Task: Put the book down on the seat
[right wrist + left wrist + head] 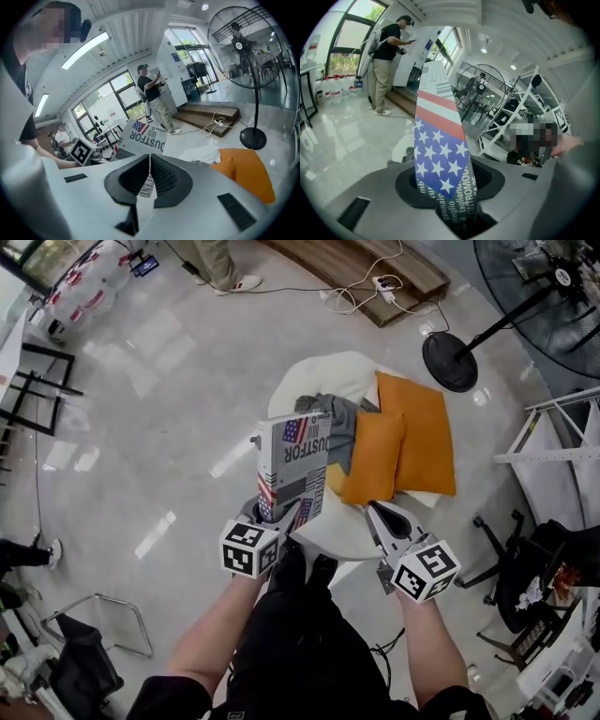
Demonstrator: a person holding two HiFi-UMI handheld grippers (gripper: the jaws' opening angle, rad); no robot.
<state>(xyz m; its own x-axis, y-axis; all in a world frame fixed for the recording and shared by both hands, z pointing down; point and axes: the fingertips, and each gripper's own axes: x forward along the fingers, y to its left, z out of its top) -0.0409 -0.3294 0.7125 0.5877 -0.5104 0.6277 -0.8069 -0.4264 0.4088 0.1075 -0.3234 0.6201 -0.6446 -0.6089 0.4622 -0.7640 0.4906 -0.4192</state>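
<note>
book [292, 470]: upright, flag-printed cover toward the head view; held over the near-left part of the seat [328, 371]
left gripper [272, 517]: jaws clamped on the book's lower edge
right gripper [380, 517]: jaws drawn almost together, gripping nothing; just right of the book
seat: white and rounded, carrying 2 orange cushions [427, 427] and a grey cloth [337, 413] beside them
</note>
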